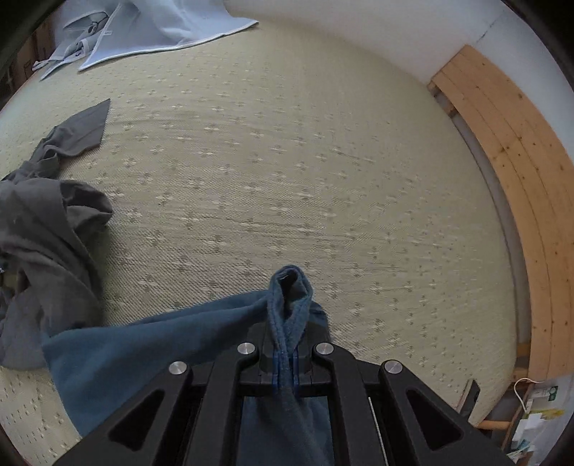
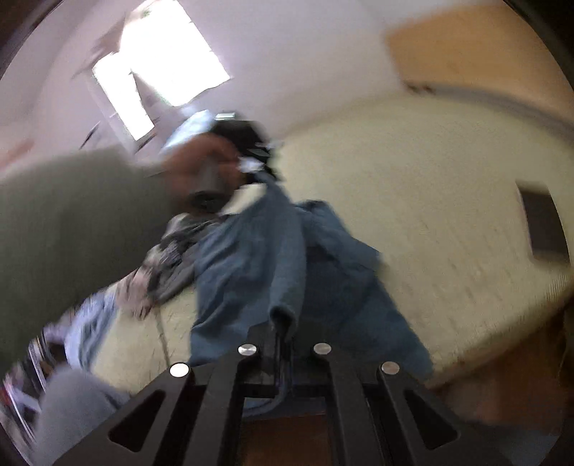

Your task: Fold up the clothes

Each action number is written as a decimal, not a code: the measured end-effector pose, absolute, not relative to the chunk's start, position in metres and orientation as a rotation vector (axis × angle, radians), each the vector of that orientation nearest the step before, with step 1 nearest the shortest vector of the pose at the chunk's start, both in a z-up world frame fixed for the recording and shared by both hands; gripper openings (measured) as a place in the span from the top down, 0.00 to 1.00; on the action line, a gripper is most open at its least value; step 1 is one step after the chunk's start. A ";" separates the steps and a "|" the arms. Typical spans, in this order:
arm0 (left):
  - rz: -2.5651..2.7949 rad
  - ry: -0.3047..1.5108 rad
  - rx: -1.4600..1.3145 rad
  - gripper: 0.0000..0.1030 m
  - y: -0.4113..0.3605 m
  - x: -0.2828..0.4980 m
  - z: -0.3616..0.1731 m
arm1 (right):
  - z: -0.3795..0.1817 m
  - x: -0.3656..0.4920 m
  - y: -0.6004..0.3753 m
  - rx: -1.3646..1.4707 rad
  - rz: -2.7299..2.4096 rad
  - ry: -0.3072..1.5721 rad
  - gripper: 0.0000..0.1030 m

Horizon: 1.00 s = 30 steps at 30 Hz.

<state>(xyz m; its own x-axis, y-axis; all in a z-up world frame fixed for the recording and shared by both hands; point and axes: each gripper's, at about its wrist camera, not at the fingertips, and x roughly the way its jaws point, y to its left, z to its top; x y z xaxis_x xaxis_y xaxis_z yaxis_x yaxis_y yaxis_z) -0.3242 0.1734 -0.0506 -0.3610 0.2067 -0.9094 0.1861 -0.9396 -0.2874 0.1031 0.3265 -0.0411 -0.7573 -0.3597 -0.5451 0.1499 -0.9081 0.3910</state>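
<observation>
Patterned bed (image 1: 287,161) fills my left wrist view, grey garments (image 1: 46,229) heaped at left, a pale blue shirt (image 1: 150,28) upper left. At lower centre my left tongs (image 1: 287,358) are clenched on a bunched edge of the blue garment (image 1: 143,351). My right view is blurred: a sleeve (image 2: 71,229) at left, the same blue cloth (image 2: 251,258) hanging centre, my right tongs (image 2: 283,347) clamped on another edge. I judge either thin pinch could slip under tension, or the trailing cloth drag the grey heap.
</observation>
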 end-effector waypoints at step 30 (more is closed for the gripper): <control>2.596 -0.584 -1.292 0.97 -0.033 -0.111 0.084 | -0.029 0.147 0.225 0.732 -2.121 0.177 0.95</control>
<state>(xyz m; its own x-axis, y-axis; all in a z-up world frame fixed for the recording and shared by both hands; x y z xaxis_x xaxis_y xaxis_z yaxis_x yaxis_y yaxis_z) -0.1109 -0.0331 0.0842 -0.6047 0.3312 -0.7243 0.0108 -0.9060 -0.4232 0.1472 0.2245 -0.0289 -0.4563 -0.6912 -0.5604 0.7744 -0.6187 0.1325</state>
